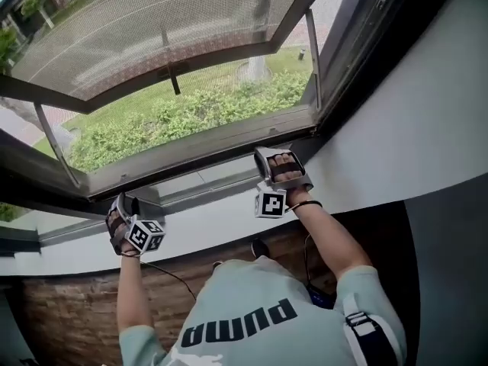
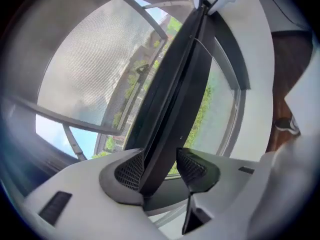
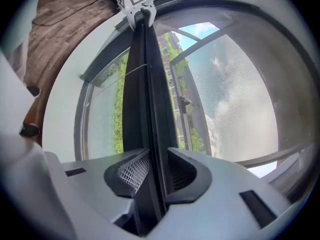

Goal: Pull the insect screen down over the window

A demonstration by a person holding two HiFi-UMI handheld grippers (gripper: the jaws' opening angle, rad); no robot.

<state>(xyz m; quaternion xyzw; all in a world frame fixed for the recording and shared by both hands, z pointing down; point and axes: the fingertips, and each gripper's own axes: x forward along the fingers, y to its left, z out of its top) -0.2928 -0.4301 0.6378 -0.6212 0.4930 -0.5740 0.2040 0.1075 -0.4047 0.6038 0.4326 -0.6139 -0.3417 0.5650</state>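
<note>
The insect screen's dark bottom bar (image 1: 200, 175) lies low, just above the white sill (image 1: 229, 208). Fine mesh (image 1: 152, 29) shows across the window above it. My left gripper (image 1: 122, 203) is at the bar's left end. In the left gripper view the bar (image 2: 175, 84) runs between the left gripper's (image 2: 160, 166) pads, which press on it. My right gripper (image 1: 278, 160) is at the bar's right part. In the right gripper view the bar (image 3: 145, 84) stands between the right gripper's (image 3: 152, 166) pads, which sit close beside it with a thin gap.
Beyond the mesh an outward-swung window sash (image 1: 175, 78) and green bushes (image 1: 191, 113) show. A grey wall (image 1: 427, 128) rises at the right. A brick wall (image 1: 76, 303) lies under the sill, and a cable (image 1: 171, 274) hangs by the person's shirt.
</note>
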